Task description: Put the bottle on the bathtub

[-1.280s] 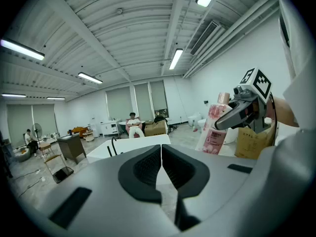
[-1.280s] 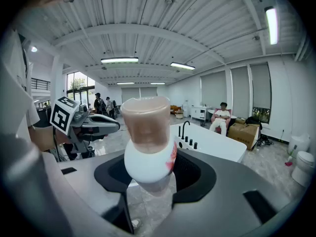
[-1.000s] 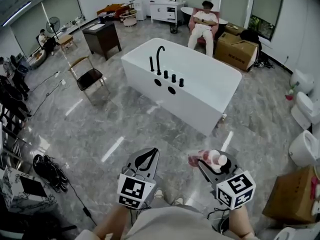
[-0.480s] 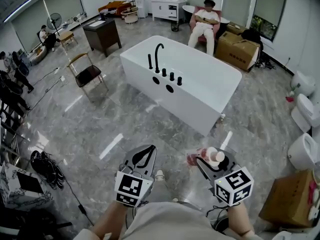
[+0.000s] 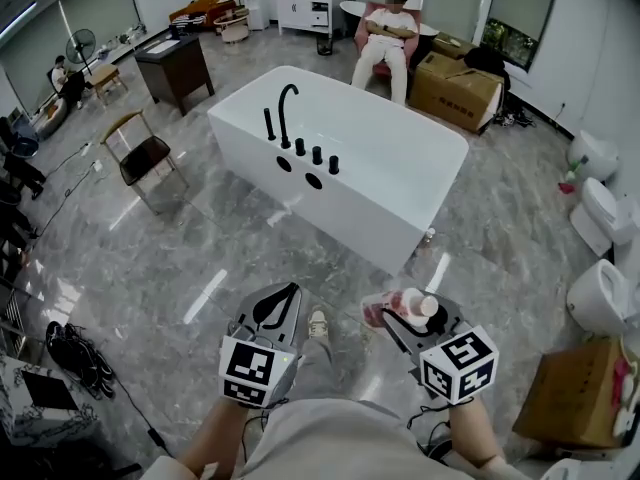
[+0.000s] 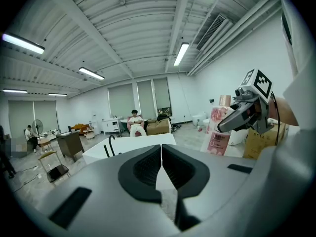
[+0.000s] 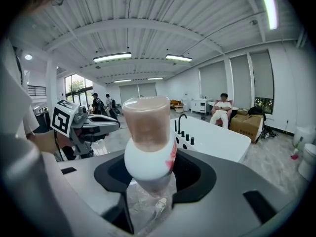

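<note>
A white bottle (image 5: 402,306) with pink print and a pale cap lies across my right gripper (image 5: 405,313), which is shut on it. In the right gripper view the bottle (image 7: 148,147) stands up between the jaws, cap end toward the camera. The white bathtub (image 5: 420,183) with a black tap (image 5: 284,106) and several black knobs stands on the floor well ahead of both grippers. My left gripper (image 5: 275,311) is shut with nothing in it; its pads (image 6: 148,168) meet. From the left gripper view the bottle (image 6: 217,132) shows at the right.
Left of the tub stand a chair (image 5: 145,155) and a dark desk (image 5: 172,66). A person (image 5: 383,36) sits behind the tub beside cardboard boxes (image 5: 452,88). Toilets (image 5: 603,298) and a box (image 5: 580,393) line the right side. Cables (image 5: 72,346) lie at the left.
The view has moved toward the tub, which now sits slightly lower and further left. Both grippers keep their pose, the right still holding the bottle.
</note>
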The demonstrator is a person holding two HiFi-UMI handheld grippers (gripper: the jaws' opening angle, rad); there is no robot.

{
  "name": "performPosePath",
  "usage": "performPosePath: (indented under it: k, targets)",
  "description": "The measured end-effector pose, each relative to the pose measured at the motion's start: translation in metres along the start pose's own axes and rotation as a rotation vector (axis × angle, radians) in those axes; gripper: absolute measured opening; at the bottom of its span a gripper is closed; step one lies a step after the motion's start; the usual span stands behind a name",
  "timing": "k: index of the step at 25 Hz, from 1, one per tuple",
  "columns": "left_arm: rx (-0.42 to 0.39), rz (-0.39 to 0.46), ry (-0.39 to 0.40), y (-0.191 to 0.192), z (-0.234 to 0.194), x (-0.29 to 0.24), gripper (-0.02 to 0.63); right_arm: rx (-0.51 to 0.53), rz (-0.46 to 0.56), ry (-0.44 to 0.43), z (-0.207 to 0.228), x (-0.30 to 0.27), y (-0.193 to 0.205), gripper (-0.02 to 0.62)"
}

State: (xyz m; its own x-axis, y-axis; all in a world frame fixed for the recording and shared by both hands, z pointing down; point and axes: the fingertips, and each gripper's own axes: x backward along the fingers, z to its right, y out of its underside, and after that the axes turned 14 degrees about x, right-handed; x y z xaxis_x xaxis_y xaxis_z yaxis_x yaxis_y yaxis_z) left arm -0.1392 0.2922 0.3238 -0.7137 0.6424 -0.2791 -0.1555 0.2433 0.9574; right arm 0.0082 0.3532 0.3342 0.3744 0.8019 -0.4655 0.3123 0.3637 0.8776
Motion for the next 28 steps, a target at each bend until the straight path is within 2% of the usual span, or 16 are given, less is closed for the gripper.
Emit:
performPosePath:
  k: [8,14,20,28]
  targets:
    - [0.006,-0.065,0.047,-0.021,-0.058,-0.111,0.023,-0.002,-0.051,0.105,0.108,-0.075,-0.017,0.236]
    - [-0.012,-0.112,0.075,-0.046,-0.118,-0.200,0.023,-0.036,-0.077,0.126,0.179,-0.155,-0.046,0.236]
    - [-0.033,-0.135,0.106,-0.066,-0.179,-0.276,0.023,-0.052,-0.084,0.151,0.235,-0.230,-0.077,0.236]
    - [-0.027,-0.158,0.123,-0.074,-0.228,-0.339,0.023,-0.055,-0.086,0.175,0.289,-0.284,-0.103,0.237]
